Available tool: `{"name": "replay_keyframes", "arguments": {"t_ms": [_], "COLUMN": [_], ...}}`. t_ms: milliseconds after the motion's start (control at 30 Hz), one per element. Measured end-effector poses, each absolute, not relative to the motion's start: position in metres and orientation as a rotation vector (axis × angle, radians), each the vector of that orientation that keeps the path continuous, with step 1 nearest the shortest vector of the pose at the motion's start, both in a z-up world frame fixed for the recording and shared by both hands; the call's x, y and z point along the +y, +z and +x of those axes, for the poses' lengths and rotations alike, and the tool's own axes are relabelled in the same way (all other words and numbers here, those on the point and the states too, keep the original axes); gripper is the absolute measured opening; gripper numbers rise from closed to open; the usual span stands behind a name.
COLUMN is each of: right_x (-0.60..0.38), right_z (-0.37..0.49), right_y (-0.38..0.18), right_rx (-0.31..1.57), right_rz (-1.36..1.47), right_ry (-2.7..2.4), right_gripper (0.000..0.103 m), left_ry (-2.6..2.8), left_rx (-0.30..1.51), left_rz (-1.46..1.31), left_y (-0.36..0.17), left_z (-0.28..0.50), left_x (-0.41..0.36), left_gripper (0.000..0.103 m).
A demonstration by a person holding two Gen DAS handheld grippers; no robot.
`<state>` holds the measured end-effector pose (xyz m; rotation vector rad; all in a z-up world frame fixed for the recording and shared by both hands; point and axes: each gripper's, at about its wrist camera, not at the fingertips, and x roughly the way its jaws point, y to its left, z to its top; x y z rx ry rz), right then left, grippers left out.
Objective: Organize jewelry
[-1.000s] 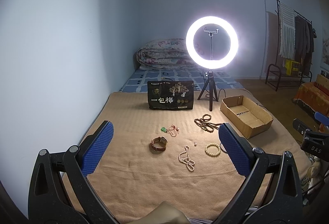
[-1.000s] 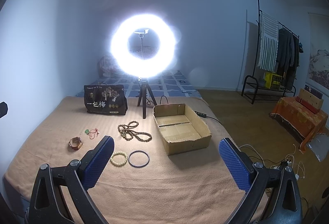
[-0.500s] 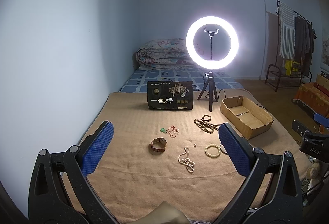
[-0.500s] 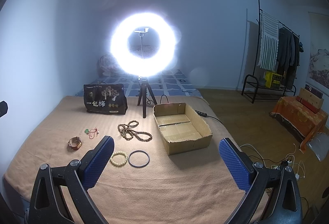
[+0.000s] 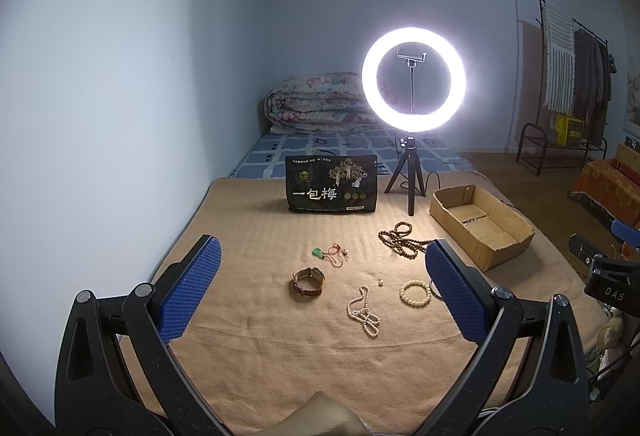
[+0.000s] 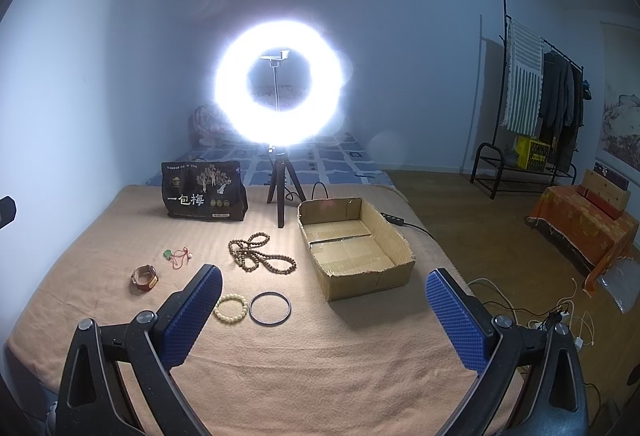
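Pearl necklace (image 5: 363, 310) only from left; dark bangle (image 6: 270, 308) only from right.

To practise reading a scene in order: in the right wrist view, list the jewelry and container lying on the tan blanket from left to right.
Brown leather watch → green pendant on red cord → cream beaded bracelet → thin dark metal bangle → open cardboard box. The brown wooden bead strand overlaps the middle, so it is left out.
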<state>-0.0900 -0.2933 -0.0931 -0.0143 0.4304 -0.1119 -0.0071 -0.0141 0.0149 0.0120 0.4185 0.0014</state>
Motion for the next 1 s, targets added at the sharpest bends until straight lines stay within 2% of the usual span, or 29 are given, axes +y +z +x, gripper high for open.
{"name": "replay_keyframes", "arguments": {"t_ms": [467, 1000], "right_x": [-0.293, -0.291], "right_z": [-0.074, -0.043], "right_y": [-0.1, -0.113], "right_rx": [0.456, 0.508], "right_rz": [-0.02, -0.035], "right_ry": [-0.115, -0.099], "right_gripper": [0.103, 0.103], "left_ry": [0.007, 0.031], "left_rx": [0.427, 0.491], "left_rz": [0.015, 0.009], "left_y": [0.007, -0.028], "left_z": [0.0, 0.045], "left_x": [-0.016, 0.002], "left_gripper": [0.103, 0.103]}}
